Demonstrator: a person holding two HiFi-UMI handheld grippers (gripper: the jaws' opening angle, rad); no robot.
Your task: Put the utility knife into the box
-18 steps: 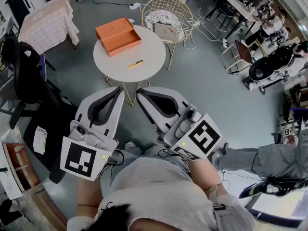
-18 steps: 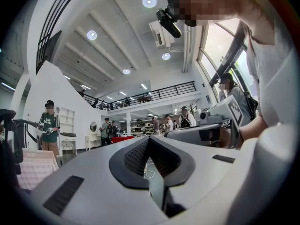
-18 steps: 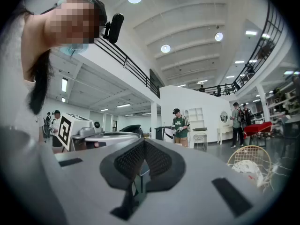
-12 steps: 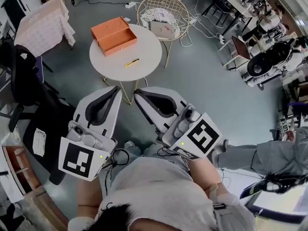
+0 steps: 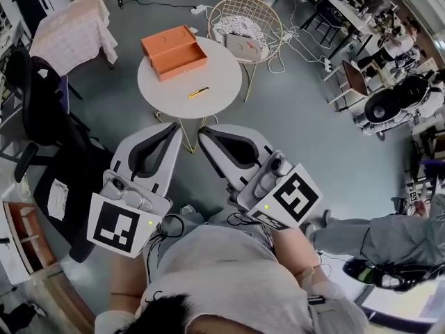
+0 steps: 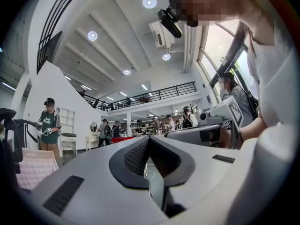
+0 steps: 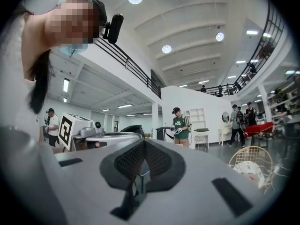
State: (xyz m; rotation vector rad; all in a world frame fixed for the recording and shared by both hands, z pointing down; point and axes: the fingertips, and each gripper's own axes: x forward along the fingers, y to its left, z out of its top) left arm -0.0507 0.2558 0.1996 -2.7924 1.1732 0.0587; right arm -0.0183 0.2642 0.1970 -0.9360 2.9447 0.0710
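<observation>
Seeing utility knife (image 5: 198,92) flat on the round white surface (image 5: 222,75), on its near half, well apart from the open orange box (image 5: 174,51) at the far-left rim. Judging this as pre-approach: no grasp yet. Holding left gripper (image 5: 174,128) and right gripper (image 5: 204,132) side by side, short of the surface and over the floor, both pairs of jaws pressed together on nothing. Next, probably: part one pair of jaws, reach forward and down, straddle the knife across its narrow width, clamp, lift, carry to the box.
</observation>
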